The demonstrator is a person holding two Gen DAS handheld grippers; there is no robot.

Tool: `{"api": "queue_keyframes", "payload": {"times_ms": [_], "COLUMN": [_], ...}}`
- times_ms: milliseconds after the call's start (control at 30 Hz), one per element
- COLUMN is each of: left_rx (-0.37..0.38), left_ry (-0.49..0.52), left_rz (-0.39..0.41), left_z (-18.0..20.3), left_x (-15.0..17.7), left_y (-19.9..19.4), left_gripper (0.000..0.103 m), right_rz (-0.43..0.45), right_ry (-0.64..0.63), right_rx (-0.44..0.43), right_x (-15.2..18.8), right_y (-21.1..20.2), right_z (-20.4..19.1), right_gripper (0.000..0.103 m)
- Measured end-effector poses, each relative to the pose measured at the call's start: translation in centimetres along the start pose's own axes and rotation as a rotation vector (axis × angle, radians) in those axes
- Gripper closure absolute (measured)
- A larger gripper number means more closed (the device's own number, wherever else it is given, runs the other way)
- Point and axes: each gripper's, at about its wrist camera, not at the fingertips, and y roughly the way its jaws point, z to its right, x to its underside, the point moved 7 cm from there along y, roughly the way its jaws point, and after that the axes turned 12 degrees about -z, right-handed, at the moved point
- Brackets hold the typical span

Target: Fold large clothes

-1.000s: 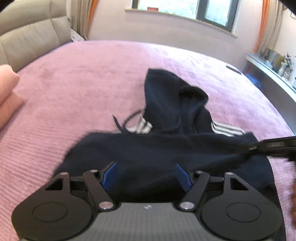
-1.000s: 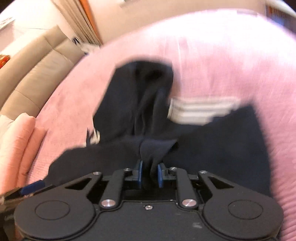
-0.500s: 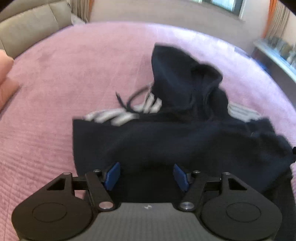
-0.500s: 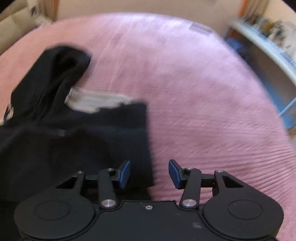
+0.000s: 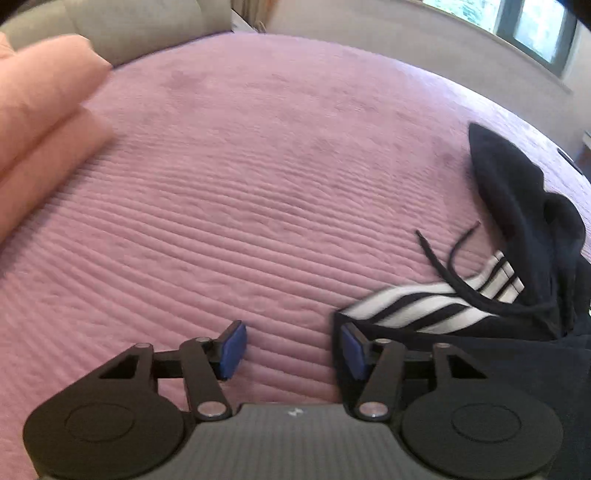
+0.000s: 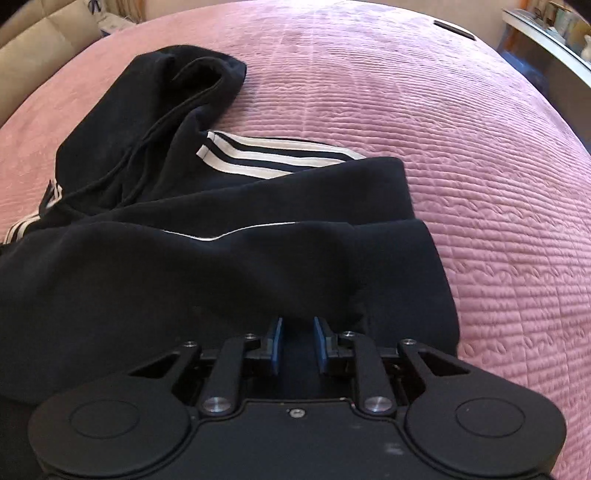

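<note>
A dark navy hoodie (image 6: 221,258) with white sleeve stripes lies partly folded on the pink bed. Its hood (image 6: 155,110) points away, with a drawstring trailing out. In the left wrist view the hoodie (image 5: 498,295) fills the right side. My left gripper (image 5: 291,347) is open and empty, low over the bedspread at the hoodie's left edge; its right finger touches the fabric corner. My right gripper (image 6: 297,343) is over the hoodie's near edge with its jaws narrowed around a fold of dark fabric.
The pink quilted bedspread (image 5: 258,203) stretches far to the left and right. Folded peach bedding (image 5: 40,122) lies at the far left by a beige headboard (image 5: 129,26). A shelf (image 6: 554,40) runs along the right wall, and a small dark object (image 6: 453,28) lies near the bed's far edge.
My left gripper swung left, from over the hoodie to its left edge. My right gripper opened, swung out to the right, then came back over the hoodie and narrowed on a fold.
</note>
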Motion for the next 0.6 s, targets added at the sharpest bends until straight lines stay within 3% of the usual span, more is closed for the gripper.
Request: {"api": "queue_keyframes", "payload": {"times_ms": [67, 133, 300, 333, 400, 500, 600], "left_rx": [0.120, 0.283, 0.392, 0.415, 0.470, 0.426, 0.401], "left_ry": [-0.013, -0.029, -0.072, -0.077, -0.085, -0.083, -0.101], "left_rz": [-0.024, -0.077, -0.156, -0.143, -0.143, -0.132, -0.037], "left_z": [-0.4, -0.1, 0.2, 0.2, 0.5, 0.9, 0.1], "left_x": [0.3, 0.9, 0.7, 0.3, -0.4, -0.9, -1.5], "left_y": [-1.0, -1.3, 2.0, 2.1, 2.1, 1.8, 0.0], "left_gripper": [0.048, 0.038, 0.037, 0.050, 0.094, 0.096, 0.096], "right_rz": [0.013, 0.023, 0.033, 0.036, 0.040, 0.042, 0.050], "right_ry": [-0.001, -0.008, -0.026, -0.032, -0.041, -0.042, -0.062], "right_rx": [-0.022, -0.036, -0.060, -0.058, -0.048, -0.050, -0.047], "right_x": [0.0, -0.4, -0.8, -0.9, -1.0, -0.8, -0.4], "right_y": [-0.7, -0.9, -1.5, -1.6, -1.6, -1.3, -1.3], "right_z": [-0.7, -1.7, -4.1, -4.5, -5.0, -5.4, -6.1], "right_gripper": [0.075, 0.075, 0.075, 0.075, 0.075, 0.075, 0.075]}}
